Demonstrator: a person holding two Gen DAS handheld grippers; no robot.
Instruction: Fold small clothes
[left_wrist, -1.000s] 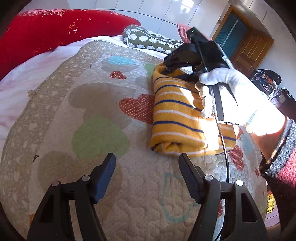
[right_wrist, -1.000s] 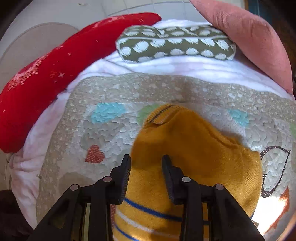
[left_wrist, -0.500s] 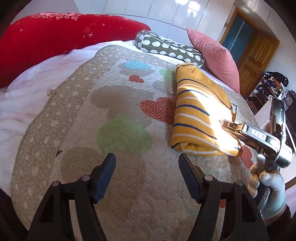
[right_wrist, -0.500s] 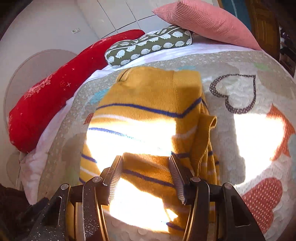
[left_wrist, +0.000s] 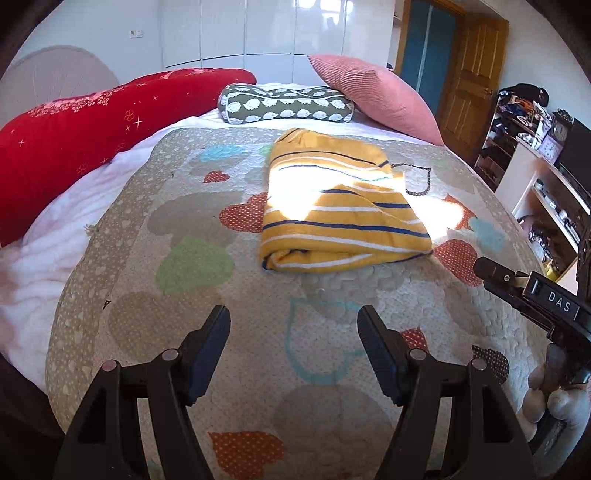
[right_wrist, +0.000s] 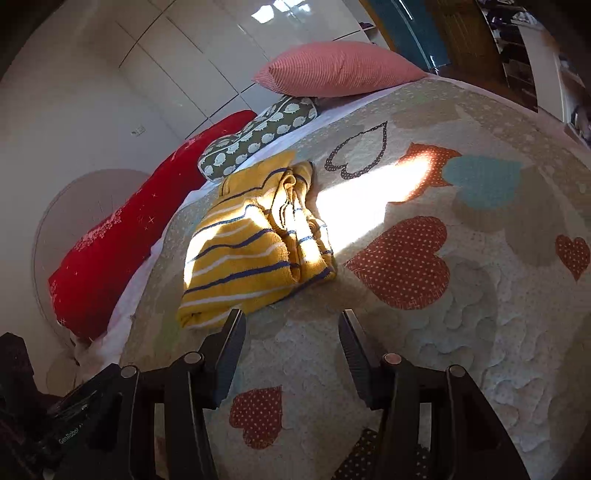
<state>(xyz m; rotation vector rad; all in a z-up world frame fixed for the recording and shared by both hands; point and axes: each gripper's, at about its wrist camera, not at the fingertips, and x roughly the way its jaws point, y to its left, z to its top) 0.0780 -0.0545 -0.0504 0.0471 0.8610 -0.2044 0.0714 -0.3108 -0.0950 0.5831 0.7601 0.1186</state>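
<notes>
A yellow striped sweater (left_wrist: 332, 206) lies folded into a compact bundle on the heart-patterned quilt (left_wrist: 177, 295); it also shows in the right wrist view (right_wrist: 251, 243). My left gripper (left_wrist: 293, 332) is open and empty, held back from the sweater near the quilt's front. My right gripper (right_wrist: 291, 332) is open and empty, just clear of the sweater's near edge; its body shows at the right edge of the left wrist view (left_wrist: 532, 295).
A red bolster (left_wrist: 92, 122), a green patterned pillow (left_wrist: 284, 105) and a pink cushion (left_wrist: 373, 96) line the head of the bed. Shelves with clutter (left_wrist: 535, 147) stand to the right. The bed edge drops off at left and front.
My right gripper has let go of the sweater and drawn back to the near right. My left gripper has also pulled back and risen. The sweater rests folded.
</notes>
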